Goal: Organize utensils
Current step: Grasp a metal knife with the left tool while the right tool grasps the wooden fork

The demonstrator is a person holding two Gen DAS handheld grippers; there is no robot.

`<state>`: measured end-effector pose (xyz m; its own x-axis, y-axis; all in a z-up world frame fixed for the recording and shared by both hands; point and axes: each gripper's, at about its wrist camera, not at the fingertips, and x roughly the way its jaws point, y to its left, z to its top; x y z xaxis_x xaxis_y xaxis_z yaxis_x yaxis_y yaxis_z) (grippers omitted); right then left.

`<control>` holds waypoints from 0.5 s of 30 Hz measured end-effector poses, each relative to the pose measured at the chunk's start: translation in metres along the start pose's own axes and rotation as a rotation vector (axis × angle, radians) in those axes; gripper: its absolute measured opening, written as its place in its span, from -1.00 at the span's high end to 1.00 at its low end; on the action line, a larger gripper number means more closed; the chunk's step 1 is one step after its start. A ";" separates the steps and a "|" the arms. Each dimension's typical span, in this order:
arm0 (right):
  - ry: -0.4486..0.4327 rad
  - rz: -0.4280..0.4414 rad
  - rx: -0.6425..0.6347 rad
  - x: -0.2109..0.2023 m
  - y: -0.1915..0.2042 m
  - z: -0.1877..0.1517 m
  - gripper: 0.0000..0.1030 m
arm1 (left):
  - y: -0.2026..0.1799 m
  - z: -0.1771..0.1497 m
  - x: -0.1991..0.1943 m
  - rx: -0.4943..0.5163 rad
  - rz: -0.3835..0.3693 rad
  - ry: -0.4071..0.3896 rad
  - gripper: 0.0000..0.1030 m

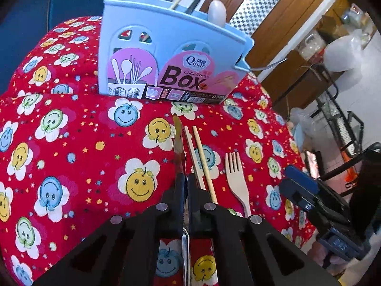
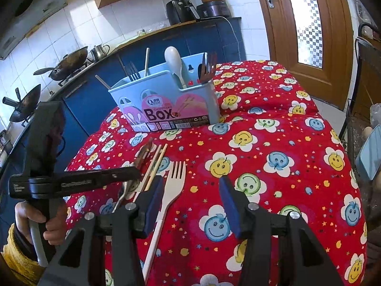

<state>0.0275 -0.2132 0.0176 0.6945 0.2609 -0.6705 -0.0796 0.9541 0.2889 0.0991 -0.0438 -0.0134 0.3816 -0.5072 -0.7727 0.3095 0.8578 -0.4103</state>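
- Far left in the right wrist view, two woks (image 2: 64, 65) and a kettle (image 2: 99, 50) sit on a blue counter (image 2: 166, 45) behind the table, well apart from the work
- The person's hand (image 2: 40, 224) grips the handle of the left claw (image 1: 185, 178), which reaches in from the left, just beside the right claw's left finger
- The left claw is pinched narrow on a metal utensil (image 1: 177, 140); its shiny end sticks out past the fingertips towards the box, and its other end runs back between the fingers. What kind of utensil it is I cannot tell
- The blue box (image 1: 166, 54) stands upright near the table's far-left edge, straight ahead of the held utensil; a white spoon (image 2: 175, 62), dark forks (image 2: 208, 68) and sticks already stand in it
- Just right of the left claw, a pair of chopsticks (image 1: 201, 157) lies on the red cloth (image 1: 83, 143), tips towards the box
- Right of these lies a pale fork (image 2: 175, 181), tines towards the box, its handle passing near the right claw's left finger
- The right claw (image 2: 190, 205) hangs wide apart over the cloth, holding nothing
- The right half of the table is open cloth, falling away at the right edge
- Beyond it stand a wooden door (image 2: 304, 23) and a chair (image 2: 362, 71)
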 end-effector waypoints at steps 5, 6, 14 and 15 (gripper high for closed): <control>0.050 0.017 0.010 0.014 0.000 0.001 0.01 | 0.003 -0.006 -0.020 0.040 -0.025 -0.086 0.98; 0.065 0.025 0.011 0.018 0.000 0.002 0.01 | 0.003 -0.006 -0.023 0.047 -0.027 -0.099 0.98; 0.182 0.036 -0.009 0.050 0.000 0.011 0.07 | 0.007 -0.005 -0.061 0.093 -0.060 -0.242 0.98; 0.183 0.035 -0.016 0.051 0.002 0.013 0.08 | 0.009 -0.004 -0.065 0.092 -0.061 -0.255 0.98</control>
<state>0.0719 -0.2002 -0.0073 0.5495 0.3152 -0.7738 -0.1139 0.9457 0.3044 0.0733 -0.0030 0.0314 0.5632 -0.5724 -0.5959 0.4120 0.8197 -0.3980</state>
